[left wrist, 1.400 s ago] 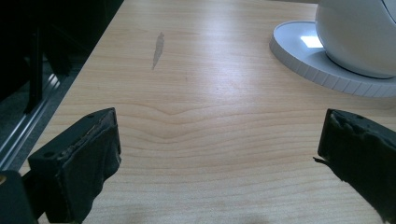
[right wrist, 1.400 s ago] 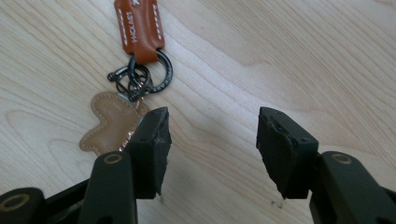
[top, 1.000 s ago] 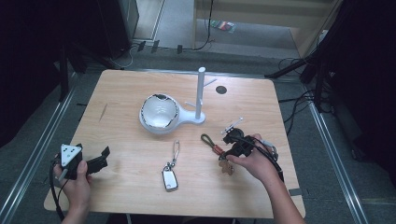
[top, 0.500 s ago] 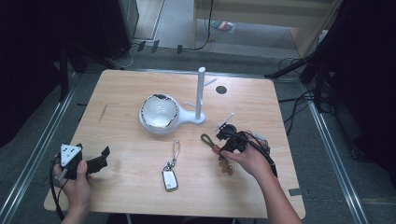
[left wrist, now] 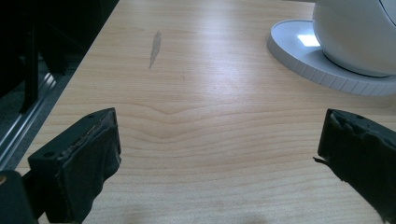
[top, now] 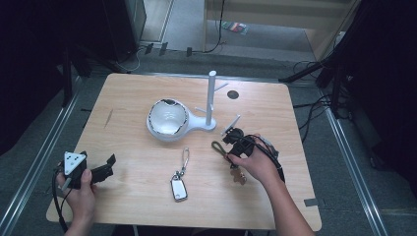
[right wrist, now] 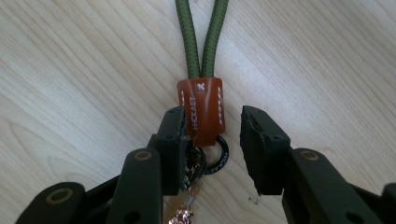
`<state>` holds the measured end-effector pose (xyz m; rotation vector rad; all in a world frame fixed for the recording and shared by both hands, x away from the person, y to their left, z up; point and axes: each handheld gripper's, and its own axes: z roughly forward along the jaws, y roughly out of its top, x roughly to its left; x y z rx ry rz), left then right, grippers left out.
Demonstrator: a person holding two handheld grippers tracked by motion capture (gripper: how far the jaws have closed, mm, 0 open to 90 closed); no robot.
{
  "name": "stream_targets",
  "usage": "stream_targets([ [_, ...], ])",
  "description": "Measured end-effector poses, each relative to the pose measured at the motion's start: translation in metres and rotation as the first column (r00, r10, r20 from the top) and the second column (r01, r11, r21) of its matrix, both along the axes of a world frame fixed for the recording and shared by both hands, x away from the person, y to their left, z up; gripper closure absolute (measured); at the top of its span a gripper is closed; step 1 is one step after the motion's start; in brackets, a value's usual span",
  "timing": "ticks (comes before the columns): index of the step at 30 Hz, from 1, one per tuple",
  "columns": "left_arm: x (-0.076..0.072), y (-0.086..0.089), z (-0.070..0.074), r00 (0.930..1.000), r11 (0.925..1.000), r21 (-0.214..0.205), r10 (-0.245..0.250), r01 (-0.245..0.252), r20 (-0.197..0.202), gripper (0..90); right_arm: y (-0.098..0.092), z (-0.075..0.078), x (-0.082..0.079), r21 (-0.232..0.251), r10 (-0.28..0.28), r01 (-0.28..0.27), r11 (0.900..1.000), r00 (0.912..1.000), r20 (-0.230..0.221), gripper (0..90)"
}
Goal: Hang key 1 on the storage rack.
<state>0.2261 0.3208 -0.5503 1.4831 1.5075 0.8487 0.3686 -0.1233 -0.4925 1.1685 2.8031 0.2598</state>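
A keychain lies on the wooden table (top: 137, 206): green cord loop (right wrist: 201, 37), brown leather tab (right wrist: 201, 105), black ring (right wrist: 219, 156) and a small charm (top: 239, 176). My right gripper (right wrist: 212, 126) points down over it with the tab between its jaws, which have just been closing. One pad touches the tab's edge and a gap stays at the other. From the high view the right gripper (top: 231, 152) sits right of centre. My left gripper (top: 109, 166) rests at the table's front left, its jaws wide apart over bare wood (left wrist: 219, 140).
A second keychain with a white fob (top: 179, 188) and a silver clip (top: 186, 156) lies at front centre. A white stand with a bowl-shaped base (top: 168, 118) and a pegged post (top: 211, 98) stands mid-table; its base (left wrist: 317, 65) is ahead of the left gripper.
The right hand has slid its gripper left along the table onto the green-cord keychain. The left hand has kept still.
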Motion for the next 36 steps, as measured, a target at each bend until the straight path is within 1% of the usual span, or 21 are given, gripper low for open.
stream_targets([
  [3, 0.000, 0.000, 0.000, 1.0000, 1.0000, 0.000, 0.000, 0.000, 0.000, 0.0, 0.002, -0.002, 0.001, -0.002, 0.001, -0.001, 1.0000, 1.0000, 0.002, 61.0],
  [8, 0.000, 0.000, 0.000, 1.0000, 1.0000, 0.000, -0.002, 0.002, 0.000, 0.0, 0.008, -0.008, 0.002, -0.025, 0.016, -0.017, 0.9995, 0.9998, -0.009, 60.5],
  [9, 0.000, 0.000, 0.000, 1.0000, 1.0000, 0.001, -0.002, 0.002, -0.001, 0.0, 0.010, -0.009, 0.002, -0.031, 0.026, -0.026, 0.9992, 0.9997, -0.003, 62.0],
  [16, 0.000, 0.000, 0.000, 1.0000, 1.0000, -0.002, -0.003, 0.003, -0.003, 0.0, 0.014, -0.014, 0.002, -0.033, 0.027, -0.027, 0.9991, 0.9996, 0.000, 65.8],
  [21, 0.000, 0.000, 0.000, 1.0000, 1.0000, 0.000, -0.003, 0.003, -0.002, 0.0, 0.014, -0.014, 0.000, -0.030, 0.017, -0.017, 0.9994, 0.9998, 0.010, 67.7],
  [23, 0.000, 0.000, 0.000, 1.0000, 1.0000, -0.001, -0.003, 0.003, -0.003, 0.0, 0.012, -0.013, -0.001, -0.026, 0.004, -0.004, 0.9997, 0.9998, 0.018, 68.0],
  [24, 0.000, 0.000, 0.000, 1.0000, 1.0000, -0.001, -0.003, 0.003, -0.003, 0.0, 0.011, -0.013, -0.002, -0.016, -0.006, 0.006, 0.9998, 0.9996, 0.027, 68.0],
  [27, 0.000, 0.000, 0.000, 1.0000, 1.0000, 0.000, -0.003, 0.003, -0.002, 0.0, 0.004, -0.008, -0.002, 0.035, -0.028, 0.026, 0.9990, 0.9981, 0.055, 68.1],
  [29, 0.000, 0.000, 0.000, 1.0000, 1.0000, 0.001, -0.003, 0.003, -0.002, 0.0, -0.001, -0.003, -0.004, 0.069, -0.049, 0.044, 0.9967, 0.9961, 0.074, 68.1],
  [30, 0.000, 0.000, 0.000, 1.0000, 1.0000, 0.001, -0.004, 0.004, -0.003, 0.0, -0.005, 0.002, -0.006, 0.101, -0.064, 0.055, 0.9934, 0.9937, 0.092, 68.1],
  [32, 0.000, 0.000, 0.000, 1.0000, 1.0000, 0.002, -0.003, 0.003, -0.003, 0.0, -0.007, 0.004, -0.006, 0.110, -0.071, 0.059, 0.9922, 0.9925, 0.100, 68.1],
  [33, 0.000, 0.000, 0.000, 1.0000, 1.0000, 0.003, -0.004, 0.004, -0.006, 0.0, -0.011, 0.010, -0.008, 0.134, -0.084, 0.067, 0.9887, 0.9885, 0.126, 68.1],
  [34, 0.000, 0.000, 0.000, 1.0000, 1.0000, 0.003, -0.004, 0.004, -0.006, 0.0, -0.011, 0.010, -0.008, 0.134, -0.084, 0.067, 0.9887, 0.9885, 0.126, 68.1],
  [35, 0.000, 0.000, 0.000, 1.0000, 1.0000, 0.004, -0.003, 0.003, -0.005, 0.0, -0.014, 0.016, -0.010, 0.154, -0.096, 0.074, 0.9854, 0.9850, 0.144, 68.1],
  [36, 0.000, 0.000, 0.000, 1.0000, 1.0000, 0.004, -0.003, 0.003, -0.005, 0.0, -0.014, 0.016, -0.010, 0.154, -0.096, 0.074, 0.9854, 0.9850, 0.144, 68.1],
])
